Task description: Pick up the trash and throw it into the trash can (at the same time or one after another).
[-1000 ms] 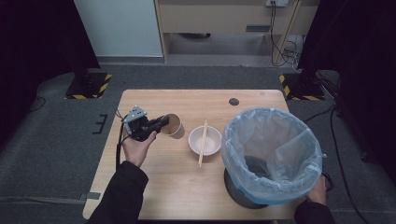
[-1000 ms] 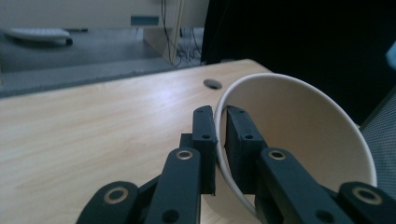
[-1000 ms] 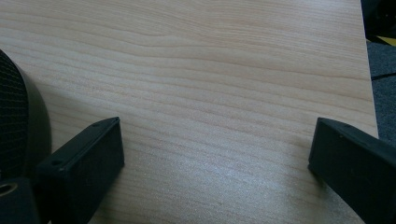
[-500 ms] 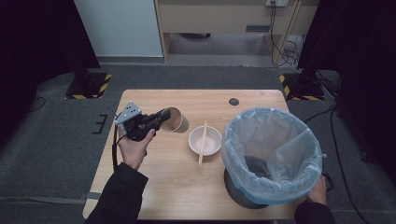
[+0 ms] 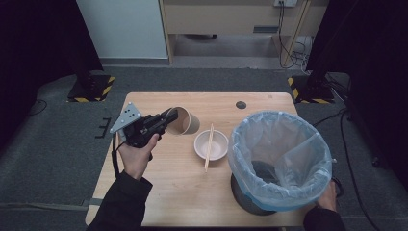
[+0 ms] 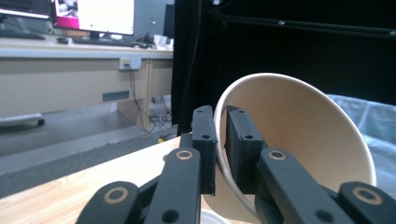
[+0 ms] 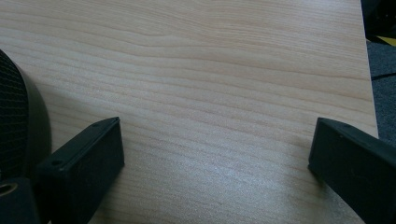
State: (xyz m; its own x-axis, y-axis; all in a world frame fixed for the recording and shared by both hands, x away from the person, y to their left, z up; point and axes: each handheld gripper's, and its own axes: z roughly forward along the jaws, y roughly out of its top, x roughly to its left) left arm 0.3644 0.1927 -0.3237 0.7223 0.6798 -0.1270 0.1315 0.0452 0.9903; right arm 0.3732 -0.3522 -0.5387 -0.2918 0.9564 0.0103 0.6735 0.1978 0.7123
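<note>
A tan paper cup (image 5: 186, 121) hangs on its side above the left of the wooden table (image 5: 178, 192), its mouth facing the left gripper. My left gripper (image 5: 170, 118) is shut on the cup's rim. In the left gripper view the jaws of the left gripper (image 6: 220, 144) pinch the rim, one inside and one outside the cup (image 6: 303, 135). My right gripper (image 7: 215, 149) stands open just above bare table (image 7: 210, 60), nothing between its fingers, beside the black mesh bin (image 7: 14, 116).
A white bowl (image 5: 199, 144) with chopsticks (image 5: 208, 149) laid across it sits mid-table. A large bin lined with a blue bag (image 5: 298, 144) fills the right side. A hand (image 5: 329, 195) shows behind the bin at the bottom right.
My left gripper has carried the cup a little higher and farther from the person, still gripping its rim. The bowl and bin have not moved.
</note>
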